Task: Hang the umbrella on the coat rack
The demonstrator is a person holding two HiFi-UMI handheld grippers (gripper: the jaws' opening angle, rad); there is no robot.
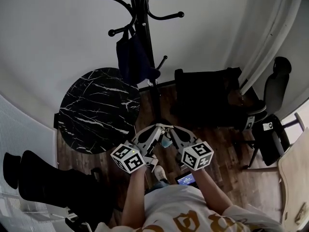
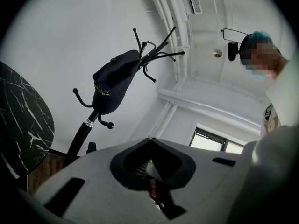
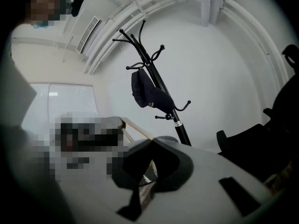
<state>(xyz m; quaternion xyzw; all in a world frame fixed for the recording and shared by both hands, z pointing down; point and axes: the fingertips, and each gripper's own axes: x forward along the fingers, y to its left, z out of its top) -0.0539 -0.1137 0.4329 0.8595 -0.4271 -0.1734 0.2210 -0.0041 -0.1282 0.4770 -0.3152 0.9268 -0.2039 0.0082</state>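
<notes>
- The left tongs (image 2: 149, 140) and right tongs (image 3: 152, 141) are both pinched together with nothing between them, held close in front of the person's body.
- I can't find the umbrella in any view. It is not in either pair of tongs and not on the coat rack (image 1: 155, 98), so the hanging has yet to begin.
- Risk: the rack is one thin pole, and a push from the tongs while reaching for a hook could probably rock it.
- Risk: a dark cap (image 2: 114, 80), or possibly a small bag as it is hard to tell from here, already hangs on one side. An umbrella put on a hook next to it could snag it or knock it off.
- Risk: the hooks (image 1: 166, 17) are short with rounded ends, so a handle set on shallowly might slide off.
- Risk: the marble table (image 1: 96, 110) stands just beside the rack's foot and could block a long umbrella as it swings.
- Count: two tongs, one coat rack, one hung item, one round marble table, one black armchair (image 1: 207, 98) and one office chair (image 1: 275, 88). No umbrella is in sight.
</notes>
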